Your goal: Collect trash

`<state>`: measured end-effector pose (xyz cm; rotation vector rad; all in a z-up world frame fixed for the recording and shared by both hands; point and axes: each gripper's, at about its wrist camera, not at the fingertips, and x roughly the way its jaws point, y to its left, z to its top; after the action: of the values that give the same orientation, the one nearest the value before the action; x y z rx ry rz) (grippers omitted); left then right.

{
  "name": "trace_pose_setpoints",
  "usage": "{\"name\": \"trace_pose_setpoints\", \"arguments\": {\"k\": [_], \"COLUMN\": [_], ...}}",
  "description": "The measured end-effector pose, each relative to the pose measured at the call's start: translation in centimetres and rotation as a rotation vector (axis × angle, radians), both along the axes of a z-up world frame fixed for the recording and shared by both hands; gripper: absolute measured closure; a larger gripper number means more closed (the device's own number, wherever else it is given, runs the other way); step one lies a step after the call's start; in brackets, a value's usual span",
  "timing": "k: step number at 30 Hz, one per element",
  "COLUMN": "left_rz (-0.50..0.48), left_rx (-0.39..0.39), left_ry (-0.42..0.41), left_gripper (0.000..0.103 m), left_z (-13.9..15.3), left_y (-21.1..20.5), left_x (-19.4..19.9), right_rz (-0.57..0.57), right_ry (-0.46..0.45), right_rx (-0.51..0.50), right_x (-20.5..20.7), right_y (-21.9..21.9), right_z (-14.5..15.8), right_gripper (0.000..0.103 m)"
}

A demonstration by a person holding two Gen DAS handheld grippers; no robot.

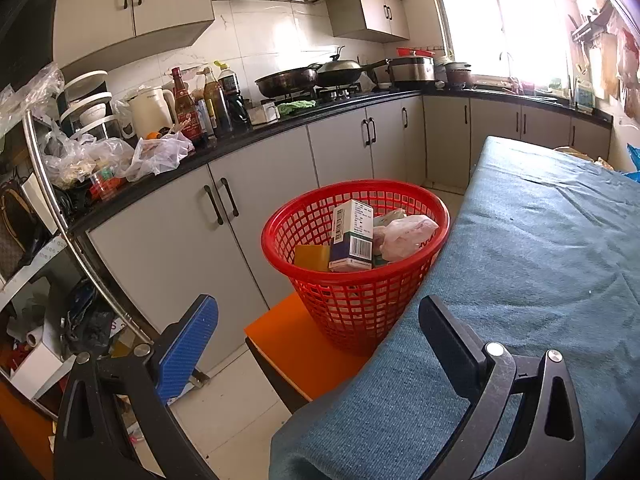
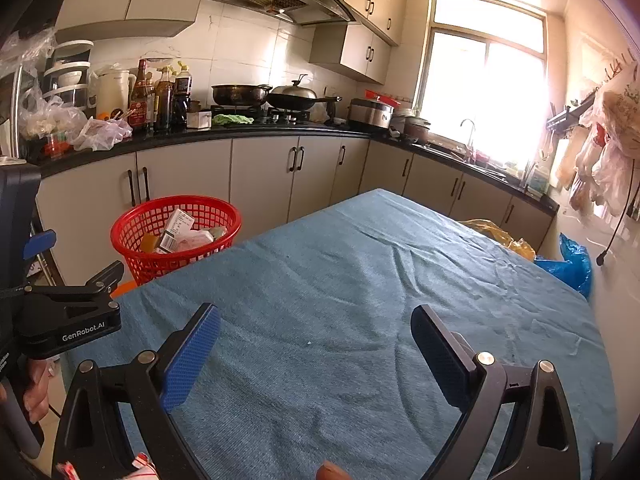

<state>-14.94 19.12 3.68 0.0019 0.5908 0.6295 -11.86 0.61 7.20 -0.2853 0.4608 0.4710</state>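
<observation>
Through the left wrist camera we saw our left claw (image 1: 318, 330) spread wide and holding nothing, with the red basket (image 1: 320, 216) straight ahead of it on an orange stool (image 1: 296, 348), touching the edge of the blue-covered bench (image 1: 540, 280). A barcoded carton (image 1: 352, 240) and a crumpled pink bag (image 1: 404, 236) lay inside the basket. Through the right wrist camera our right claw (image 2: 316, 350) was likewise spread and empty above the bench (image 2: 360, 300); the basket (image 2: 132, 232) stood ahead to its left, beyond the left claw (image 2: 80, 280).
</observation>
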Motion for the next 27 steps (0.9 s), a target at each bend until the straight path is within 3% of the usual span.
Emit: {"name": "trace_pose_setpoints", "arguments": {"k": [27], "left_rz": [-0.043], "left_rx": [0.015], "left_ry": [-0.025], "left_gripper": [0.003], "left_z": [1.5], "left_y": [-1.7], "left_x": [-1.1], "right_rz": [-0.035], "right_ry": [-0.017], "right_rx": [0.012], "right_x": [-1.8], "right_y": [-1.2], "right_z": [1.0], "right_gripper": [0.005]}}
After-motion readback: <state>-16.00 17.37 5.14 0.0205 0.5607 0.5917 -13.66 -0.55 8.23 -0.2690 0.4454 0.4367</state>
